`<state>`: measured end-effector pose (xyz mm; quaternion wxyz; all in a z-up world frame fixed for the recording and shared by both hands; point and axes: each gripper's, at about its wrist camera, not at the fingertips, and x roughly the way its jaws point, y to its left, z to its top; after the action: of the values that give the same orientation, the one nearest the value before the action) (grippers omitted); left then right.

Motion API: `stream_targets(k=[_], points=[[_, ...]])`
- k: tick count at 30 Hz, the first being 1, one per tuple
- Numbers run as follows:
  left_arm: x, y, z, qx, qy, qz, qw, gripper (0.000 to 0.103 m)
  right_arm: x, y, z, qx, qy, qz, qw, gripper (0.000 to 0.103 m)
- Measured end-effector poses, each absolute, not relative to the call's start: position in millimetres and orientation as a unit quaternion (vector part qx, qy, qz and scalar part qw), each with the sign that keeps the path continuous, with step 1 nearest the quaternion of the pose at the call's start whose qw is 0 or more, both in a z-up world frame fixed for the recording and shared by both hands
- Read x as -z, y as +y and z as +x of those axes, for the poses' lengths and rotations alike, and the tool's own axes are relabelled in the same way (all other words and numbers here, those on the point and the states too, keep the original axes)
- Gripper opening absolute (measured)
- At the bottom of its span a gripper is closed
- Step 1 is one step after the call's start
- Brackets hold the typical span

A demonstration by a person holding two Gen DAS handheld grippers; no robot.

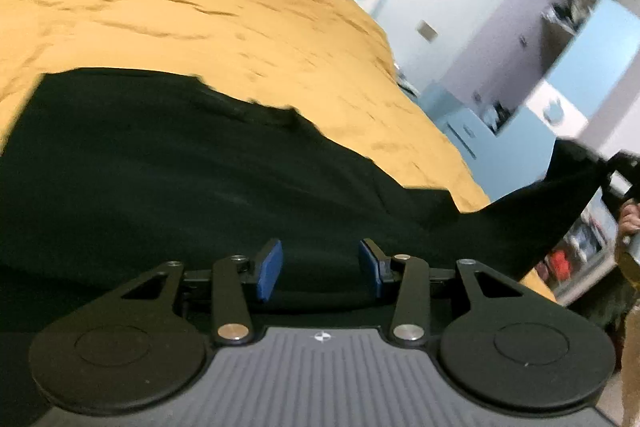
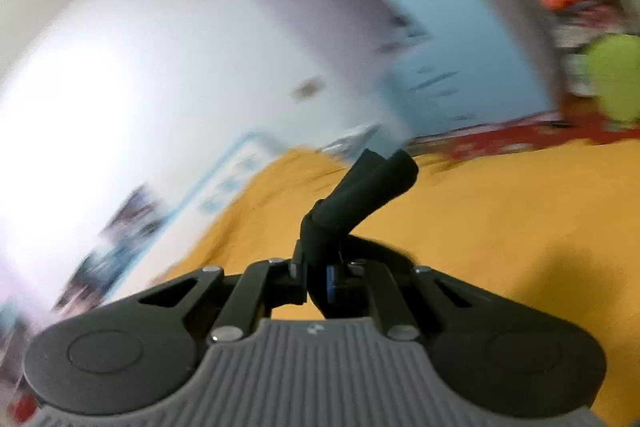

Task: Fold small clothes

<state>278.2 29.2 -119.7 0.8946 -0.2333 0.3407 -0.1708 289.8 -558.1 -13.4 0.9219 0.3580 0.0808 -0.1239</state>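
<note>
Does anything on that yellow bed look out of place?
Only the black garment: one corner is stretched off the yellow bedspread, pinched in the right gripper. Nothing looks torn or spilled.

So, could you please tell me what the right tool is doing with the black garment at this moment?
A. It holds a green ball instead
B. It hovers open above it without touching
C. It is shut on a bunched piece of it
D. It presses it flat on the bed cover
C: in the right wrist view the right tool is shut on a bunched strip of the black garment, which sticks up above the mustard bed cover.
</note>
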Motion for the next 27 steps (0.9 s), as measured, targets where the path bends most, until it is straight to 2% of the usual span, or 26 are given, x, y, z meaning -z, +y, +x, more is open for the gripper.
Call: stream_targets(k=[5,10,11,13,15,17,19,21,27], points=[[122,88,255,0.135,0.324,-0.276,0.895,0.05,1,-413,318,-0.048,0.121,0.333,0.934,0.003],[132,136,239,0.091,0.315,-0.308,0.893,0.05,56,-256,342,-0.177,0.208,0.327,0.905,0.004],[135,143,237,0.083,0.314,-0.312,0.893,0.05,71,-231,344,-0.188,0.227,0.322,0.9,0.006],[142,156,234,0.065,0.31,-0.324,0.892,0.05,109,-177,352,-0.22,0.285,0.302,0.883,0.031],[149,167,232,0.051,0.307,-0.341,0.887,0.05,137,-144,352,-0.22,0.329,0.278,0.875,0.036],[155,174,235,0.042,0.308,-0.349,0.884,0.05,149,-137,347,-0.217,0.342,0.27,0.874,0.037],[161,178,239,0.031,0.311,-0.358,0.88,0.05,147,-155,341,-0.22,0.336,0.291,0.869,0.047],[167,181,247,0.027,0.315,-0.373,0.872,0.05,139,-188,334,-0.202,0.327,0.311,0.869,0.052],[166,179,246,0.01,0.298,-0.389,0.872,0.05,126,-312,295,-0.09,0.313,0.33,0.886,0.057]])
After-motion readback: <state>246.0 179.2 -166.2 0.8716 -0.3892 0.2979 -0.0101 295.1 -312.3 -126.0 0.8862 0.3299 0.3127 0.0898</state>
